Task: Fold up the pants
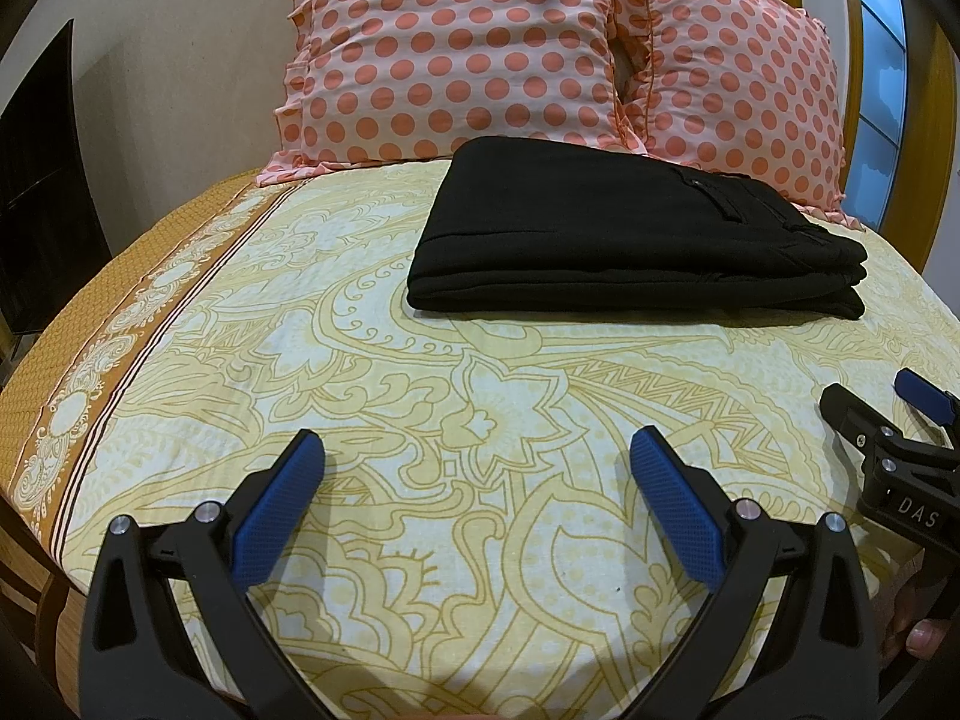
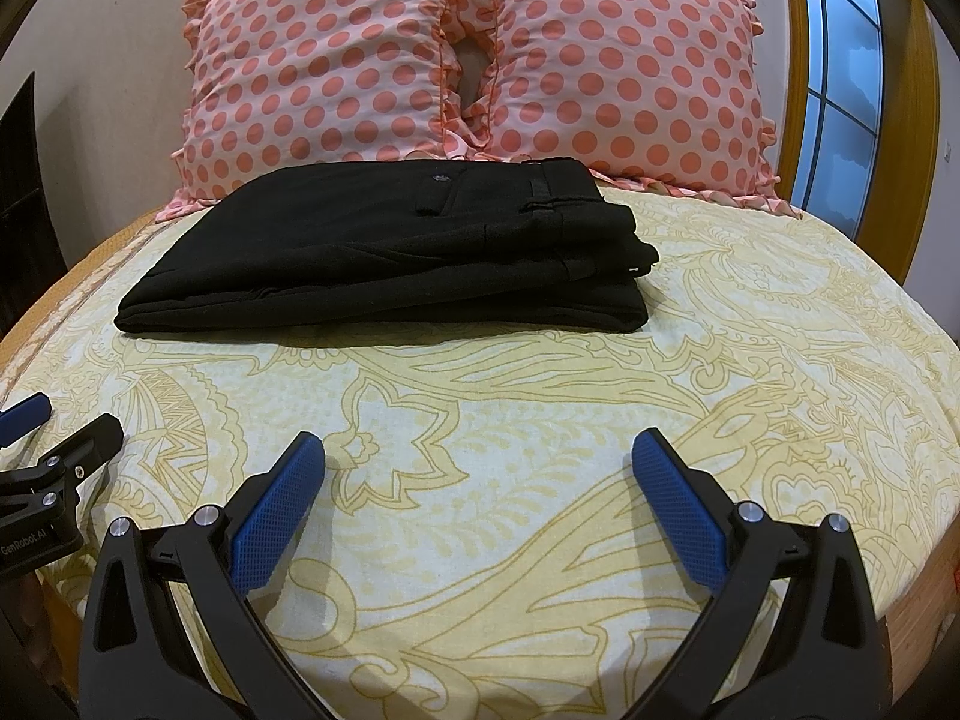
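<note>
Black pants (image 1: pixel 630 234) lie folded in a flat stacked rectangle on the bed, in front of the pillows; in the right wrist view the pants (image 2: pixel 396 252) show a back pocket button and belt loops on top. My left gripper (image 1: pixel 477 450) is open and empty, low over the sheet, well short of the pants. My right gripper (image 2: pixel 478 450) is open and empty, also near the bed's front edge. Each gripper shows at the side of the other's view: the right one (image 1: pixel 876 402) and the left one (image 2: pixel 66 420).
Two pink polka-dot pillows (image 2: pixel 468 60) stand against the headboard behind the pants. The yellow patterned bedsheet (image 2: pixel 540 396) covers the bed. A wooden-framed window (image 2: pixel 840 78) is at the right, a dark panel (image 1: pixel 36 180) at the left.
</note>
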`<state>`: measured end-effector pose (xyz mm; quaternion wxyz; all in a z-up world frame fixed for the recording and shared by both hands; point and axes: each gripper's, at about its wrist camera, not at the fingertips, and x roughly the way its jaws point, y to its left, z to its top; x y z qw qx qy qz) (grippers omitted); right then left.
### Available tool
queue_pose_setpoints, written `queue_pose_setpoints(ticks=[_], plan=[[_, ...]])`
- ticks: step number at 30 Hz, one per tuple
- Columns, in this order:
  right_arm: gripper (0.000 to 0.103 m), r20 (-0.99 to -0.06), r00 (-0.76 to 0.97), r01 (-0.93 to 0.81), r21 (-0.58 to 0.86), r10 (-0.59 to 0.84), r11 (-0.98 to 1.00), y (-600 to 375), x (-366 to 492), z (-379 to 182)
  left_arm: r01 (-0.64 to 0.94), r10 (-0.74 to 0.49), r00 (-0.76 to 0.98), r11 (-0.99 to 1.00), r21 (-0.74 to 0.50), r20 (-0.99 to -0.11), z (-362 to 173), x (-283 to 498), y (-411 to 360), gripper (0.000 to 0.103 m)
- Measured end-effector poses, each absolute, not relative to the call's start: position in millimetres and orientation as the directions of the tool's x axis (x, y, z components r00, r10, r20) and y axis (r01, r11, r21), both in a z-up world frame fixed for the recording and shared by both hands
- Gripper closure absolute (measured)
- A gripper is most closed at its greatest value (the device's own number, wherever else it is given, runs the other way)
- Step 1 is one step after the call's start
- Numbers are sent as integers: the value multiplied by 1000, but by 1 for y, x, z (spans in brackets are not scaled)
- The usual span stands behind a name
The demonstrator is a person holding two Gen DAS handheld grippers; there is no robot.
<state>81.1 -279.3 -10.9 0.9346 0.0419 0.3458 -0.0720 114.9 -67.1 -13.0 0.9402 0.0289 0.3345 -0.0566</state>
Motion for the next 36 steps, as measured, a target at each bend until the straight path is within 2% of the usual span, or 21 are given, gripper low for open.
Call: queue_pose_setpoints(ticks=[36], plan=[[1, -650, 752, 168, 28, -110, 985, -278, 81, -12, 138, -97, 765, 990, 16, -637, -14, 116, -67, 2]])
